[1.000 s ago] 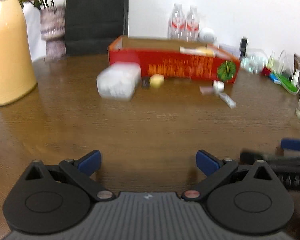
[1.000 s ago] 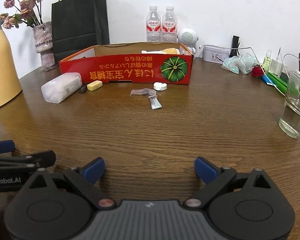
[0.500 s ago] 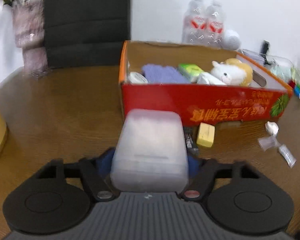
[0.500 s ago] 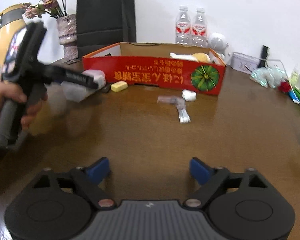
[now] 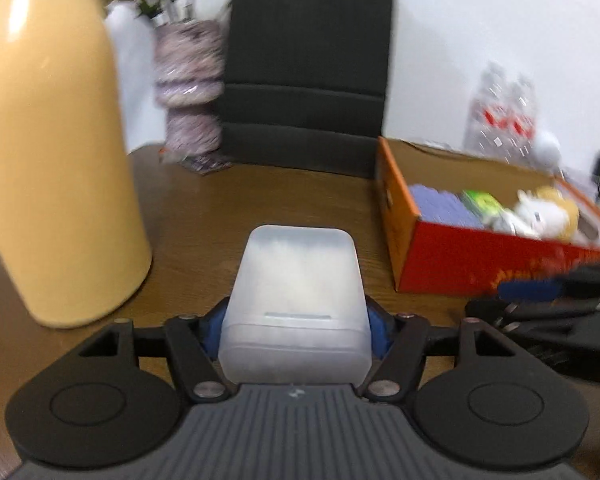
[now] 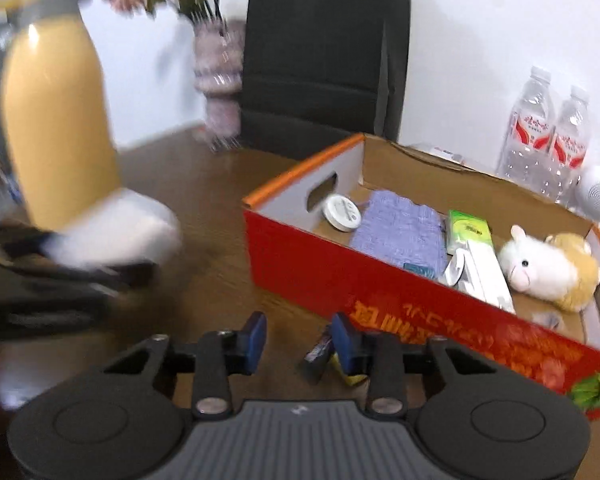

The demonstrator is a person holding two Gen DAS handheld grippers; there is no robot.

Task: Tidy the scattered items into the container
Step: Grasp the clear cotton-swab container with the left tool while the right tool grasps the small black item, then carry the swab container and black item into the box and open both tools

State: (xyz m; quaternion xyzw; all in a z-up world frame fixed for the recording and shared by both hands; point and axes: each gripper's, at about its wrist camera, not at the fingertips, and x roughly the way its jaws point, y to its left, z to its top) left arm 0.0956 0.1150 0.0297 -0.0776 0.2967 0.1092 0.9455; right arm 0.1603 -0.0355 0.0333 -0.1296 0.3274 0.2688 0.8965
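Observation:
My left gripper (image 5: 296,326) is shut on a frosted white plastic box (image 5: 296,304) and holds it above the table, left of the red cardboard box (image 5: 476,268). The same white box shows blurred in the right wrist view (image 6: 116,232). My right gripper (image 6: 299,338) is open and empty, low over the table by the red box's (image 6: 380,292) front left corner. A small dark packet (image 6: 318,354) and a yellow piece (image 6: 350,376) lie by its right finger. The red box holds a plush toy (image 6: 548,268), a purple cloth (image 6: 400,232), a round tin (image 6: 342,212) and a green packet (image 6: 468,232).
A tall yellow thermos (image 5: 52,160) stands at the left. A vase of flowers (image 6: 220,80) and a black paper bag (image 6: 324,60) stand at the back. Two water bottles (image 6: 548,140) and a white round speaker (image 6: 598,198) stand behind the red box.
My left gripper has closed on the white box, lifted it and swung left. My right gripper has moved forward to the red box's front left corner and narrowed its opening.

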